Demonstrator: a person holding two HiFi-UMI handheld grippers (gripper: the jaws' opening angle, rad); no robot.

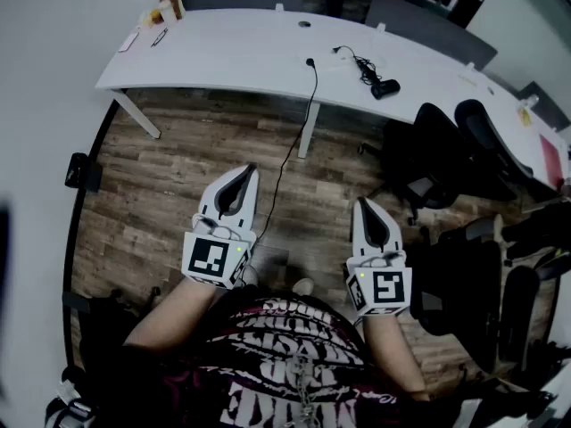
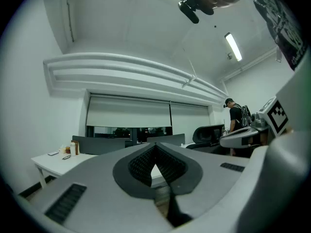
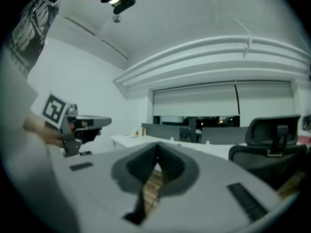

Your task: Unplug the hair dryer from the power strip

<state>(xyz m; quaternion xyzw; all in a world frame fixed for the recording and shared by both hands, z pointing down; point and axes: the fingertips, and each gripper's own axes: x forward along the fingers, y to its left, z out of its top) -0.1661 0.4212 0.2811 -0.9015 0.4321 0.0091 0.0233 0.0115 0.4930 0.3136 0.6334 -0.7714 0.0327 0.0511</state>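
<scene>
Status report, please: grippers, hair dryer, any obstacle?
Left gripper and right gripper shut, empty. Black corded item on table, possibly the dryer, untouched. Chairs at right.

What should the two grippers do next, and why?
Probably move forward toward the white table first. The left gripper and right gripper are both shut, hold nothing, and hang above the wooden floor, short of the table. A black cord drops from the tabletop toward the floor; following it down should lead to the plug. I cannot make out the power strip yet.
</scene>
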